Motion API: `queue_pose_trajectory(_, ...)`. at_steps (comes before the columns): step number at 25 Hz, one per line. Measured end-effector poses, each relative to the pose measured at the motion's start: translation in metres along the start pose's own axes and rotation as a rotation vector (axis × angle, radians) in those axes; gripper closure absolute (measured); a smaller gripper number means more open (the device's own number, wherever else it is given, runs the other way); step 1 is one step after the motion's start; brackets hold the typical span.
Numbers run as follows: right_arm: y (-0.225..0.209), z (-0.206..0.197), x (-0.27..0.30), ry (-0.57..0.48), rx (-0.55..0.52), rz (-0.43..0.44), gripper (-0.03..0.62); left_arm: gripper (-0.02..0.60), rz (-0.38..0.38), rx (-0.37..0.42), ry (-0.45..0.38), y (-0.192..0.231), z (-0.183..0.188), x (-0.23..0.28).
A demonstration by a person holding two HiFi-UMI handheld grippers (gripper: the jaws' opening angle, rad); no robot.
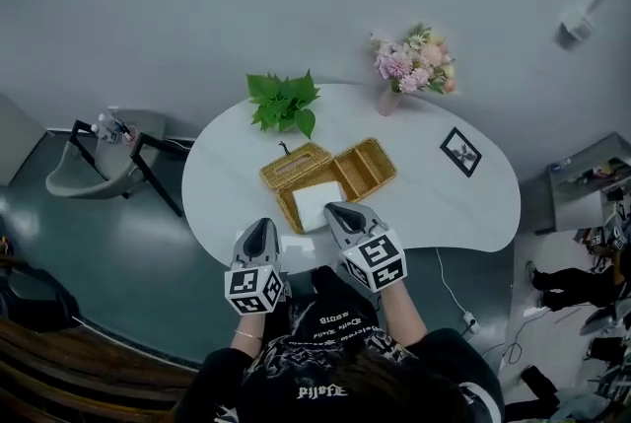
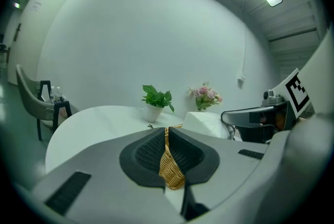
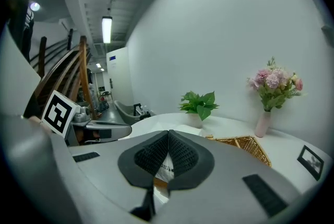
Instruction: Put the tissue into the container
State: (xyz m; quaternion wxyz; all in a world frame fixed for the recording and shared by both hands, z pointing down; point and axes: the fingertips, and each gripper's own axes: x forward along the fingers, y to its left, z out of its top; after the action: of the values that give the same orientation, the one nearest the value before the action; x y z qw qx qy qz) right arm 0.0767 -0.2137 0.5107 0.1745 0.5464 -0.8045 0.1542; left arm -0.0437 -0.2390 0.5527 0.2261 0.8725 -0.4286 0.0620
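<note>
From the head view, the left tongs (image 1: 262, 226) and right tongs (image 1: 337, 210) hang side by side over the near edge of the round white surface (image 1: 444, 204), both pointing at the open wicker container (image 1: 365, 170). The white tissue pack (image 1: 317, 204) lies in the container's nearest section, just ahead of the right tongs' tip, with wicker showing along its left side.

The left gripper view shows what the head view cannot. The jaws of those tongs meet at the tips with nothing between them, and only wicker is visible through the gap lower down. The right gripper view shows the same: tips together, empty. Behind the gap is the pack's wrapper with a line of small print, too small to read.

The framed picture (image 1: 460, 152) appears in the head and right gripper views but not the left. The grey chair (image 1: 99, 160) beside the surface shows in all three views. The potted plant (image 1: 284, 101) and the vase of pink flowers (image 1: 414, 64) stand at the far edge.
</note>
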Motion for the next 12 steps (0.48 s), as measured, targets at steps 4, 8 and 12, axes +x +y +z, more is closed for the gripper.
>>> queue_pose_trajectory(4,-0.016,0.003,0.011,0.010,-0.019,0.052,0.570,0.543,0.063,-0.007,-0.017,0.001,0.007,0.014)
queue_pose_trajectory(8,-0.028,0.004,0.020,0.024,-0.051,0.100,0.569,0.543,0.132,-0.008,-0.046,0.005,0.013,0.023)
queue_pose_trajectory(12,-0.037,0.008,0.027,0.025,-0.079,0.133,0.570,0.544,0.184,-0.006,-0.062,0.010,0.019,0.028)
